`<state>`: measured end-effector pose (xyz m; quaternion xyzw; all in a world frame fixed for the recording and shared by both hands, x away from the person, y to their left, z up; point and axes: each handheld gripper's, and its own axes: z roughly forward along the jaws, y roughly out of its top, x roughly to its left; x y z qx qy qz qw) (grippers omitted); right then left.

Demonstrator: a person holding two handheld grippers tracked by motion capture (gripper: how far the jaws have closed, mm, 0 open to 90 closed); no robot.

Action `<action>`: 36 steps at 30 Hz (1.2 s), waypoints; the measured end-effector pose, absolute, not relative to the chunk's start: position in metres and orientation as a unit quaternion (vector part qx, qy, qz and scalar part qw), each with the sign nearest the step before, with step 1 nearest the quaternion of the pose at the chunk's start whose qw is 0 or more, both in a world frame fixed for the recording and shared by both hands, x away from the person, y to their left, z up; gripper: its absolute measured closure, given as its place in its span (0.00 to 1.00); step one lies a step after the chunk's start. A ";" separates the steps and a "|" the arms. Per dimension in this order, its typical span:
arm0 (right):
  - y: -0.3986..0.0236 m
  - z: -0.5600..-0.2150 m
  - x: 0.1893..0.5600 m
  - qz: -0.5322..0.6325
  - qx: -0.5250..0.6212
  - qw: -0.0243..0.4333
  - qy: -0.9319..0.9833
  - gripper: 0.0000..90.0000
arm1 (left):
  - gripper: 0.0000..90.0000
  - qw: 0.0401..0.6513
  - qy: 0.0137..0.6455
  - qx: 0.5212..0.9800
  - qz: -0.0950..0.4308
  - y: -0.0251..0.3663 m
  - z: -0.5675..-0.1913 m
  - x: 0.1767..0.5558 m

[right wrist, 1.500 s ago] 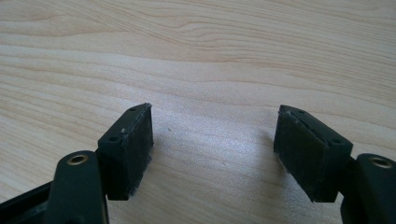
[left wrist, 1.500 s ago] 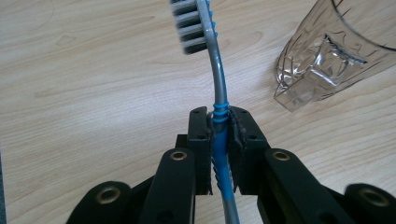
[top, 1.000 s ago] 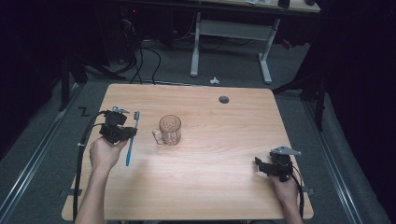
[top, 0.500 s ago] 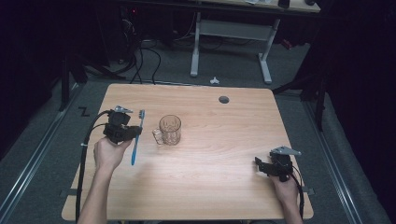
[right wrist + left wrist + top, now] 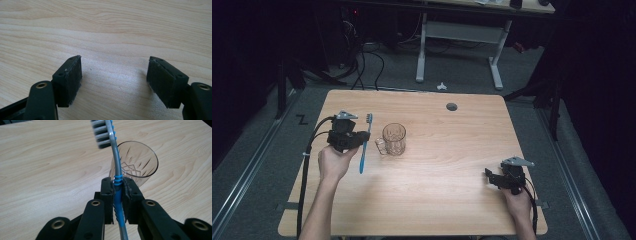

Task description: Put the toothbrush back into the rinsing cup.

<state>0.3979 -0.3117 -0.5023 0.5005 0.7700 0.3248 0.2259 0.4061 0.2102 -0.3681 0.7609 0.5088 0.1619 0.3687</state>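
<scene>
Two grippers on the table (image 5: 447, 150). Left gripper (image 5: 117, 192) clamps the blue toothbrush (image 5: 115, 170) mid-handle, bristles up, just beside the glass cup (image 5: 393, 139), probably not touching. Right gripper (image 5: 115, 77) sits at the table's near right corner, jaws spread wide with nothing between them, well apart from the cup.

The bench (image 5: 452, 200) has a top of light wood with fine grain lines. Near its far edge, right of the middle, there is a small round grey hole (image 5: 452, 106). Behind the bench the floor (image 5: 572, 165) is grey. On it, just beyond the far edge, lies a small white thing (image 5: 441, 86). Further back stands a white frame (image 5: 457, 35) with two legs, and left of it black cables (image 5: 362, 65) lie on the floor.
</scene>
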 end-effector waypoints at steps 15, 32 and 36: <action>-0.312 -0.502 0.398 0.325 0.500 0.226 0.770 0.32 | 0.89 0.389 0.495 0.756 0.181 0.197 -0.365 0.411; -0.312 -0.502 0.398 0.325 0.500 0.226 0.770 0.32 | 0.89 0.398 0.488 0.743 0.228 0.193 -0.363 0.412; -0.312 -0.502 0.398 0.325 0.500 0.226 0.770 0.32 | 0.89 0.400 0.485 0.743 0.231 0.191 -0.361 0.415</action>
